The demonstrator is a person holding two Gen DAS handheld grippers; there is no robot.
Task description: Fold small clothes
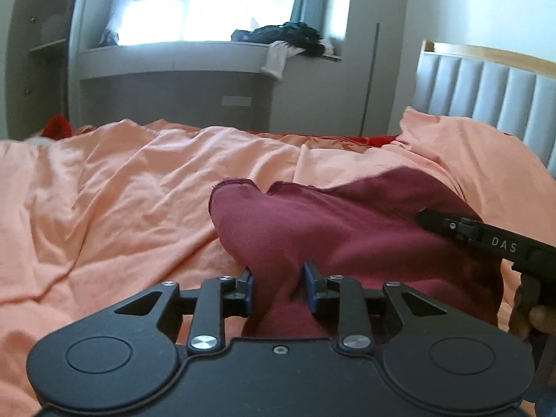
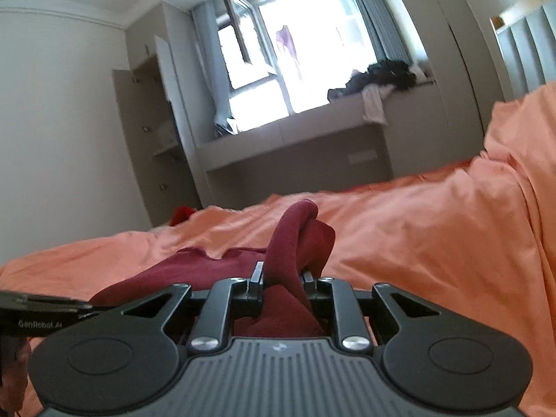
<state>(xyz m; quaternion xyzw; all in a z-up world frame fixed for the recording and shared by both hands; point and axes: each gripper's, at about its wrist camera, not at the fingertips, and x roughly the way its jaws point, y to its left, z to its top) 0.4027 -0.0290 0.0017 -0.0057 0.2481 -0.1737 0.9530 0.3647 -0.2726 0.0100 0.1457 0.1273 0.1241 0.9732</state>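
Observation:
A small maroon garment [image 1: 347, 222] lies on an orange bedsheet [image 1: 121, 187]. My left gripper [image 1: 278, 285] is shut on the garment's near left edge, the cloth bunched between its blue pads. My right gripper [image 2: 281, 278] is shut on another part of the maroon garment [image 2: 295, 239], and a fold of cloth stands up in a loop above its fingers. The right gripper's body [image 1: 493, 239] shows at the right of the left wrist view. The left gripper's body [image 2: 38, 312] shows at the left of the right wrist view.
The orange sheet [image 2: 434, 229] is rumpled across the bed. A padded grey headboard [image 1: 486, 87] stands at the right. A grey window bench [image 1: 180, 59] behind the bed carries a pile of dark clothes [image 1: 285, 34]. A red item [image 1: 59, 125] lies at the bed's far left.

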